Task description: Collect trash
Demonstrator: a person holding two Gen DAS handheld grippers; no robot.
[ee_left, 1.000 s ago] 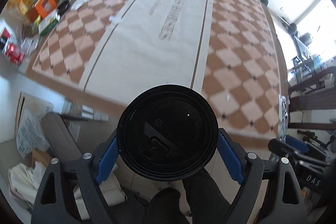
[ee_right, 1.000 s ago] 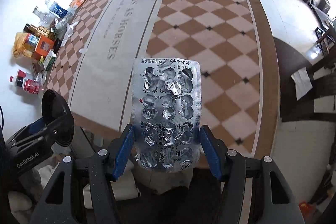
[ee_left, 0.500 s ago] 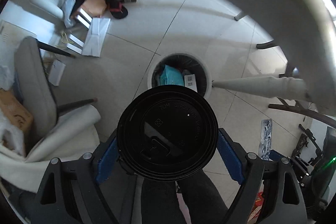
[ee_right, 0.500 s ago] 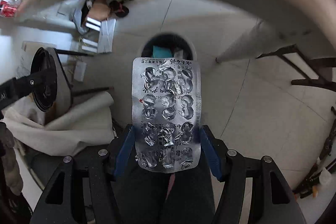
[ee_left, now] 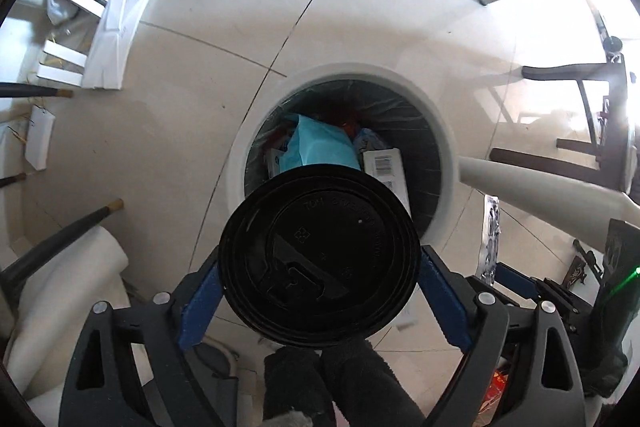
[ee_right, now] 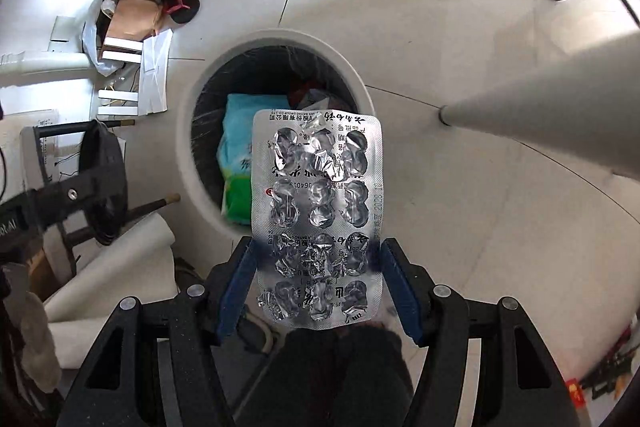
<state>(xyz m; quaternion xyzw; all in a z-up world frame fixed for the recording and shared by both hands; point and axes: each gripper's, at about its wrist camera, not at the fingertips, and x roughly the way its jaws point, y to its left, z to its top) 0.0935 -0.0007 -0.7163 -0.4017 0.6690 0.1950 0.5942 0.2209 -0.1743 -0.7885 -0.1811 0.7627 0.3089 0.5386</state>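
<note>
**Plastic, foil and glossy tile**

The cup lid (ee_left: 320, 259) is black plastic with a dull sheen and raised moulded lettering. The pill sheet (ee_right: 318, 219) is silver foil, shiny, crinkled and torn open at every pocket. The left tool (ee_left: 320, 301) and right tool (ee_right: 318, 287) have matt black plastic frames with smooth blue pads. The bin (ee_left: 444, 131) has a smooth white plastic rim and a thin, glossy black liner. The floor (ee_left: 192, 155) is pale, polished tile. Far left lie brown cardboard (ee_right: 136, 15) and white paper (ee_left: 116, 39).
</note>
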